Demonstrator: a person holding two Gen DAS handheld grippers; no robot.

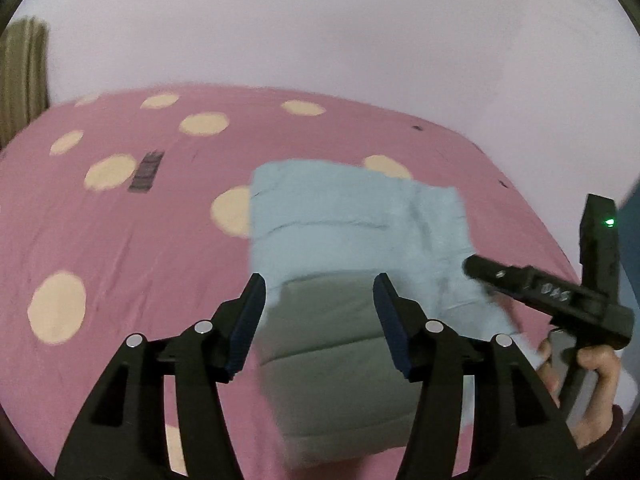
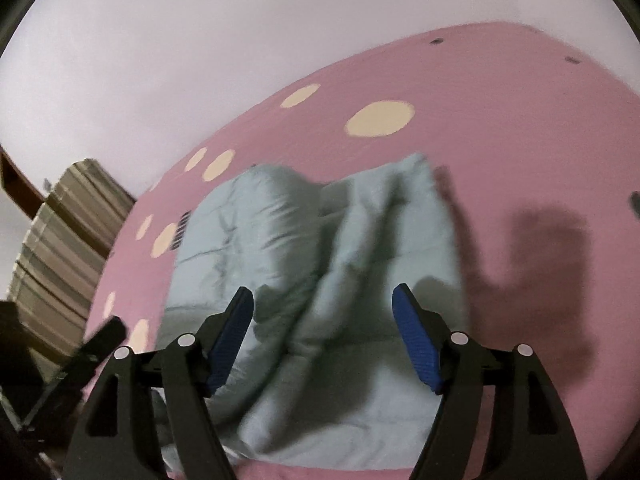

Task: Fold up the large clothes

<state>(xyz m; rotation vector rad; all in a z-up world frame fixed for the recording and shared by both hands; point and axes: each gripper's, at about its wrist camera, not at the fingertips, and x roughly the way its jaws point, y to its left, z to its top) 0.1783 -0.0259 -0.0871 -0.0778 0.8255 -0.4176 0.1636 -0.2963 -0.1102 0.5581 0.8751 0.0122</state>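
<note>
A pale blue padded garment (image 1: 352, 232) lies folded into a thick bundle on the pink spotted bedsheet (image 1: 120, 240). My left gripper (image 1: 320, 304) is open and empty, held just above the bundle's near shaded end. My right gripper (image 2: 322, 316) is open and empty, hovering over the rumpled garment (image 2: 304, 248). The right gripper (image 1: 500, 276) also shows in the left wrist view, at the garment's right edge, held by a hand (image 1: 596, 396). Part of the left gripper's body (image 2: 100, 344) shows at the lower left of the right wrist view.
The bed's pink sheet (image 2: 500, 120) has cream spots and a dark printed patch (image 1: 146, 170). A plain pale wall (image 1: 320, 32) rises behind the bed. A striped curtain (image 2: 60, 248) hangs at the left. The gripper's shadow (image 2: 540, 260) falls on the sheet right of the garment.
</note>
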